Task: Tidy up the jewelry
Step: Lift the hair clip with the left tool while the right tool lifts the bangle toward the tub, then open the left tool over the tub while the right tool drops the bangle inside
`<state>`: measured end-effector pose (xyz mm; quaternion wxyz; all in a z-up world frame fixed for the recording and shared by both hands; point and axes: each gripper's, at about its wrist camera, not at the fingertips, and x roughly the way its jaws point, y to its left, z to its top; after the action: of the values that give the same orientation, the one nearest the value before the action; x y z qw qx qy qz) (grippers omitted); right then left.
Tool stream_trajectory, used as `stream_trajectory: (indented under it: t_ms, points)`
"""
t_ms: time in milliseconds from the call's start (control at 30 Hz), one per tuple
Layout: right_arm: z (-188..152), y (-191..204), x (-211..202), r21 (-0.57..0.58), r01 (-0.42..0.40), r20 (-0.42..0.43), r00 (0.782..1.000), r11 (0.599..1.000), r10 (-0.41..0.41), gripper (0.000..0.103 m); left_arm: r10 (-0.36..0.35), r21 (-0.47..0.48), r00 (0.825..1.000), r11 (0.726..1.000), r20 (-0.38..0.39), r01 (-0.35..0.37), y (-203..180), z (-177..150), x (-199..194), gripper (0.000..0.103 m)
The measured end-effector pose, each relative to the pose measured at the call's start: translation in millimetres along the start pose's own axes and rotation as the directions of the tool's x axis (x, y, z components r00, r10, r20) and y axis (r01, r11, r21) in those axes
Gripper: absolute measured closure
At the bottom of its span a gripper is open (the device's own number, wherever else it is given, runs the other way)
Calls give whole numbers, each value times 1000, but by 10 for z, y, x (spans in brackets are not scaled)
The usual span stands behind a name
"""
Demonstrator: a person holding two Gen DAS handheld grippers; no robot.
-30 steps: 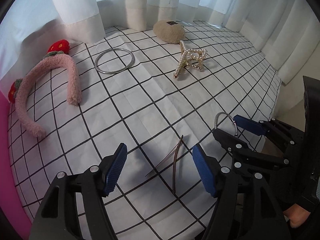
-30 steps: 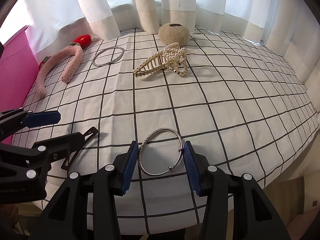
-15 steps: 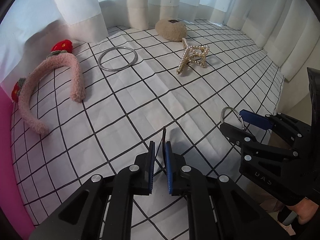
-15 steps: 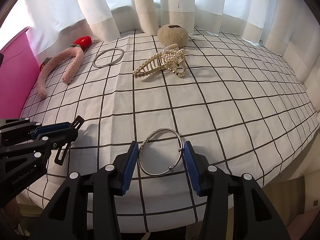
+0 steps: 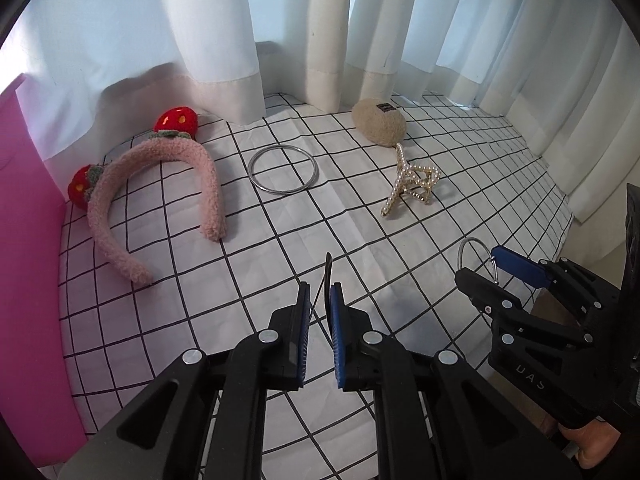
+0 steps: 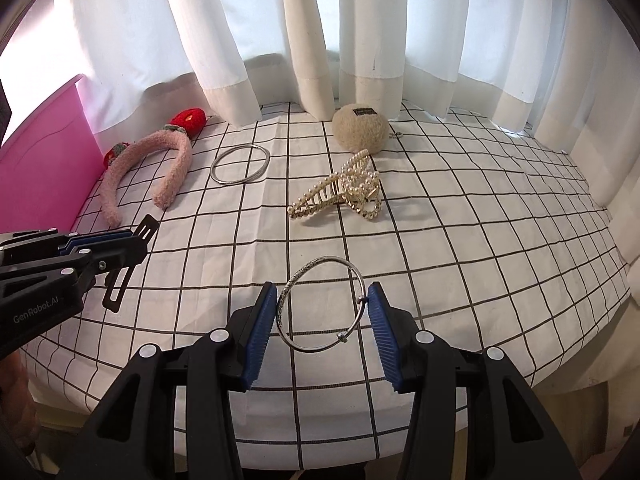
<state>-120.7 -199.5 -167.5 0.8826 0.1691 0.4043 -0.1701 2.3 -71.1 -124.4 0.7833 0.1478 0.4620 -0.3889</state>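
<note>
My left gripper [image 5: 319,296] is shut on a thin dark hair clip [image 5: 327,270] and holds it above the checked cloth; the clip also shows in the right wrist view [image 6: 127,252]. My right gripper [image 6: 322,308] is shut on a silver bangle [image 6: 322,312], held lifted between the blue pads; it shows at the right of the left wrist view [image 5: 476,254]. A pearl claw clip [image 6: 340,196], a plain silver ring bangle [image 6: 240,164], a pink fuzzy headband with strawberries [image 6: 148,168] and a beige fluffy puff [image 6: 360,128] lie on the cloth farther back.
A pink box [image 5: 28,280] stands at the left edge of the table. White curtains [image 6: 320,40] hang along the back and right. The cloth's front edge [image 6: 320,452] drops off just under my grippers.
My left gripper closed on the dark hair clip and lifted it off the cloth. My right gripper raised the silver bangle a little.
</note>
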Motion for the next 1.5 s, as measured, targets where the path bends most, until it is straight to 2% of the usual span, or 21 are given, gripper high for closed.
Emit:
stream_trajectory:
  t_ms: [200, 367, 533, 733, 933, 1200, 1367, 1467, 1500]
  points:
    - [327, 111, -212, -72, -34, 65, 997, 997, 39, 57, 43, -63, 995, 997, 85, -38, 128, 189, -361, 93]
    - [662, 249, -425, -149, -72, 133, 987, 986, 92, 57, 97, -126, 980, 989, 172, -75, 240, 356, -751, 93]
    - [1012, 466, -650, -244, -123, 197, 965, 962, 173, 57, 172, -198, 953, 972, 249, -124, 382, 449, -1168, 93]
    - [1383, 858, -912, -355, -206, 254, 917, 912, 307, 57, 285, -305, 906, 933, 311, -189, 623, 486, -1657, 93]
    - [1630, 1398, -1105, -470, -284, 273, 854, 836, 443, 57, 408, -427, 853, 868, 326, -252, 989, 359, -2079, 93]
    - [1798, 2167, -1221, -595, -364, 229, 778, 717, 585, 57, 564, -582, 781, 742, 270, -334, 1577, 59, -2475, 92]
    - [1805, 2572, -1182, -645, -396, 177, 755, 654, 631, 57, 618, -666, 756, 658, 214, -350, 1909, -195, -2610, 92]
    - [1786, 2760, -1100, -664, -408, 139, 755, 626, 640, 57, 635, -697, 752, 620, 178, -359, 2081, -298, -2584, 92]
    - [1774, 2809, -1070, -669, -414, 125, 757, 618, 642, 57, 634, -706, 755, 611, 166, -358, 2134, -322, -2561, 92]
